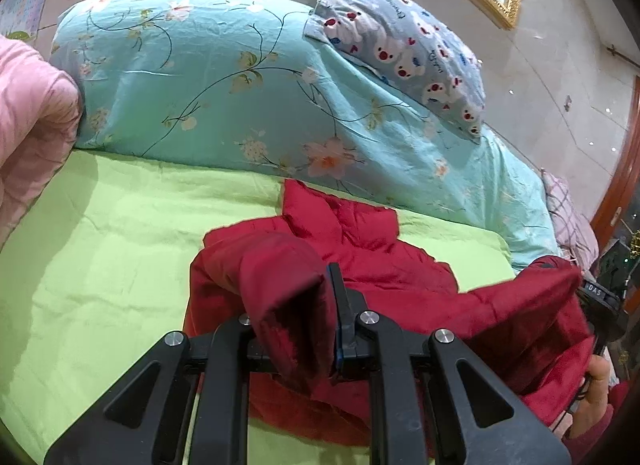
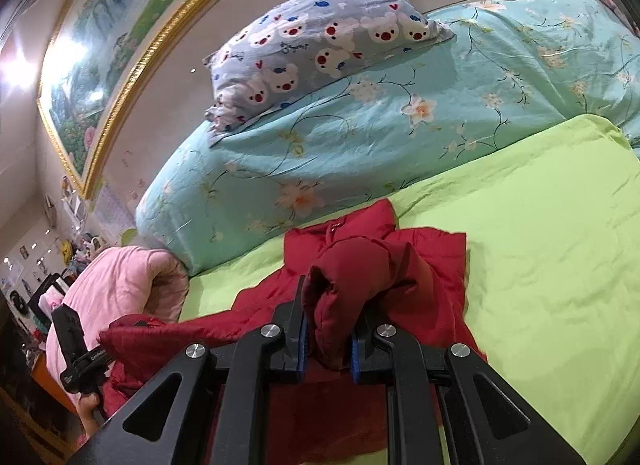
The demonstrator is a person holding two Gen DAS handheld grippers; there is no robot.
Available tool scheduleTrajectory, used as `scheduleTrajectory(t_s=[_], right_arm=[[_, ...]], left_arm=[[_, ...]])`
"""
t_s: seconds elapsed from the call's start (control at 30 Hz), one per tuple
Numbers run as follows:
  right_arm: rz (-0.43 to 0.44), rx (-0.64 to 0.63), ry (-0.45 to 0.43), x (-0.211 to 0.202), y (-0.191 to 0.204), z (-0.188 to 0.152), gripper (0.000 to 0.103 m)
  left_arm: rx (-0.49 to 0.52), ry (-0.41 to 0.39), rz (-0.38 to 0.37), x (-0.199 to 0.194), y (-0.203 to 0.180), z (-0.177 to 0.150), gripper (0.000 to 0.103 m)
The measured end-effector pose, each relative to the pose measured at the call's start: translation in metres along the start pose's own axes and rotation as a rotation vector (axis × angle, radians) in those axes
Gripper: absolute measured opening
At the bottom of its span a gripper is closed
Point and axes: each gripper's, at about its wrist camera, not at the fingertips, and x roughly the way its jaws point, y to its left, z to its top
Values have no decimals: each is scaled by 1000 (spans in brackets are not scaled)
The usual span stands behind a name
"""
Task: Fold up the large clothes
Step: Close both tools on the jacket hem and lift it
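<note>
Red padded jacket (image 1: 376, 249) lying on the green bed sheet (image 1: 100, 257), just in front of the long floral bolster (image 1: 208, 77) at the head of the bed; its collar end points toward the bolster. A bear-print pillow (image 1: 404, 45) leans on top of the bolster, and a pink quilt (image 1: 28, 105) is bunched at the bolster's left end.

Left gripper (image 1: 316, 305): jaws pressed together on a thick fold of the jacket's near edge, lifted clear of the sheet. Right gripper (image 2: 328, 329): likewise pinching a bunched roll of red fabric between its blue pads. Which parts of the garment these are (hem corners or cuffs) cannot be told, since the cloth hides itself in each view.

Handling, as a judgement: the jacket appears soft, puffy and light, with a smooth shell that may slip from narrow pads. It sags between the two holds, so it will not keep a crease unless laid flat and pressed. Holds are best taken deep on doubled fabric at seams or hem corners, well apart, so that the span stays taut while the near half is carried toward the collar beside the bolster.
</note>
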Motion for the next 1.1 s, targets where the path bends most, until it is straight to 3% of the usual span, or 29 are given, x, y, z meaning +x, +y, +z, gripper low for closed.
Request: scheduleTrajectory(t_s=[0.37,0.73,1.1], right_arm=[[-64,31,32,90,-24,38,14],[-125,164,71,176,-80,60,14],[-192,173,62,239,-100,76,14]], left_arm=[[-38,54,27,90,18,40,14],[-56,130,84,186,42,59,14],[-110,188,119,242,64,70,19]])
